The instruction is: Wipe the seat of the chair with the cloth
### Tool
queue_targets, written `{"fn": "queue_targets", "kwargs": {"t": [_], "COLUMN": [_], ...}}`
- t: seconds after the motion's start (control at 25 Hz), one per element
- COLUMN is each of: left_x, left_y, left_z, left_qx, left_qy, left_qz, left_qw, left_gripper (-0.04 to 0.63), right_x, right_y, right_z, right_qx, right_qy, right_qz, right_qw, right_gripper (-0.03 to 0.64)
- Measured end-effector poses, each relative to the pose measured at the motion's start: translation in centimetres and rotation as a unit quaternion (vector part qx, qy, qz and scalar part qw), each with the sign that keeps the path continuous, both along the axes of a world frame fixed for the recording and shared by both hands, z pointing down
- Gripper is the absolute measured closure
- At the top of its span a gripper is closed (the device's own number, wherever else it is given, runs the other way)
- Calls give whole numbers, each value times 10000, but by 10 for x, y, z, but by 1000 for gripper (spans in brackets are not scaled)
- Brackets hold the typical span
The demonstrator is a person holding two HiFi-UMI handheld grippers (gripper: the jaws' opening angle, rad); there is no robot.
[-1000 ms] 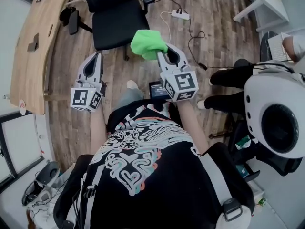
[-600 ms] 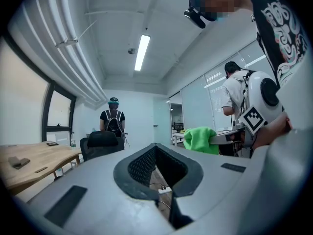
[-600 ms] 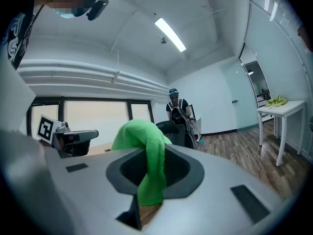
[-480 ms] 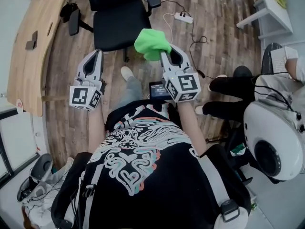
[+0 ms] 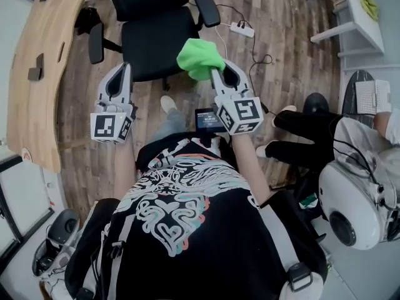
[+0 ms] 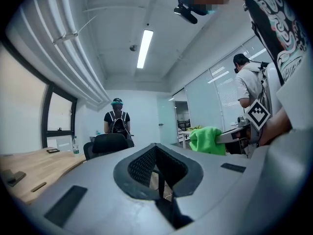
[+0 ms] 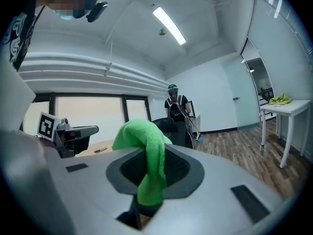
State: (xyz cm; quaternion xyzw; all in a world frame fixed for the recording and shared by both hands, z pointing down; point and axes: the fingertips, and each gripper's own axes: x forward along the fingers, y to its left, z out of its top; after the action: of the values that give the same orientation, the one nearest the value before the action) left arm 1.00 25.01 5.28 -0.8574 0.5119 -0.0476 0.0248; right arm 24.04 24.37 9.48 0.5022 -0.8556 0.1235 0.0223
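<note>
My right gripper (image 5: 217, 74) is clamped on a bunched, fuzzy bright-green cloth (image 5: 200, 56) near the black padded chair (image 5: 156, 42); my left gripper (image 5: 120, 77) is closed and empty.

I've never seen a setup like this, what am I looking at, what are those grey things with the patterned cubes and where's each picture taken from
A person holds a hand-held gripper in each hand; the patterned cubes are part of them. One picture comes from a camera on the person's head, looking down; the other two come from cameras riding on the grippers, looking along their jaws. The right gripper has its jaws shut on a green cloth. The left gripper is shut and empty. Ahead, on the wooden floor, stands a black office chair beside a wooden desk.
</note>
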Motion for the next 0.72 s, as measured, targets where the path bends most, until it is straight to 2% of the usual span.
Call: {"fn": "queue_targets", "kwargs": {"t": [0.32,0.72], "left_x": [-38,-77], "left_y": [-83,-132], "left_z": [13,43], "left_qx": [-239,-446], "left_qy": [123,65], "left_qz": [296,462], "left_qw": [9992,9979], "left_gripper": [594,594], "right_x": [-29,-48], "right_y": [-63,-117], "right_z": [13,29], "right_qx": [-357,-529], "right_qy": [58,224], "right_qz": [318,581], "right_qw": [9988,9967], "right_gripper": [554,554]}}
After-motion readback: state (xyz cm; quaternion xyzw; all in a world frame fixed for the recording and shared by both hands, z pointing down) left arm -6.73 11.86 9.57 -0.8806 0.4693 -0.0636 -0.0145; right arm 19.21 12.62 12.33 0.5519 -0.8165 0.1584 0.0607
